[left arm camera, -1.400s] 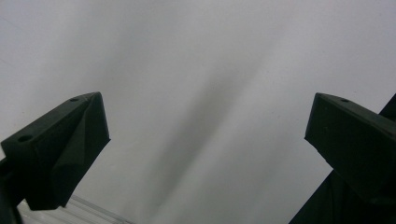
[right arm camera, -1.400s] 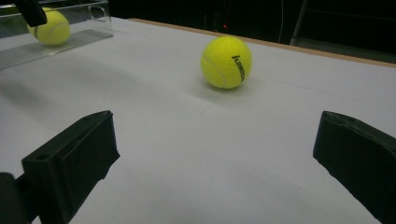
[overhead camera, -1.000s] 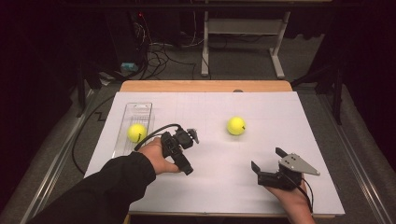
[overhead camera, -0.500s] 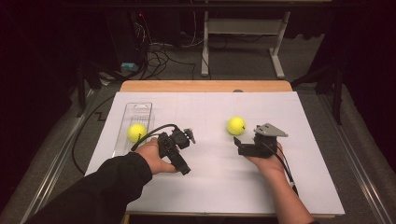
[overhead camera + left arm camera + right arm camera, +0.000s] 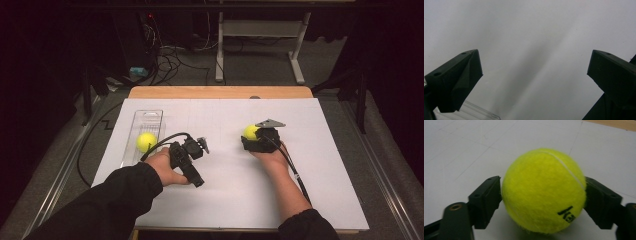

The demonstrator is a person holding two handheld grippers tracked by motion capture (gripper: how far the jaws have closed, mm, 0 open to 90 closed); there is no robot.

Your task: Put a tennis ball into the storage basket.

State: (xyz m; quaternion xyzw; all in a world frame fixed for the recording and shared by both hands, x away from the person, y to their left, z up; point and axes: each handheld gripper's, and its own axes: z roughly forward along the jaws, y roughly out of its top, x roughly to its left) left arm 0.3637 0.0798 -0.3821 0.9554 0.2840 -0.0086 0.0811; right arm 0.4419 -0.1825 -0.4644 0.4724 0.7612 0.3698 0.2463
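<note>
Yellow tennis ball clamped between right gripper jaws, lettering facing the camera.

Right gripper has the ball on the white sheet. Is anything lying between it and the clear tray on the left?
The right gripper is shut on the tennis ball. Between it and the clear tray, which already holds a second ball, the left gripper and its hand rest on the sheet, near the straight path. Nothing else visible does.

On the counter, a clear tray lies at the left with a tennis ball in its near end; a second tennis ball sits right of centre, well apart from it
</note>
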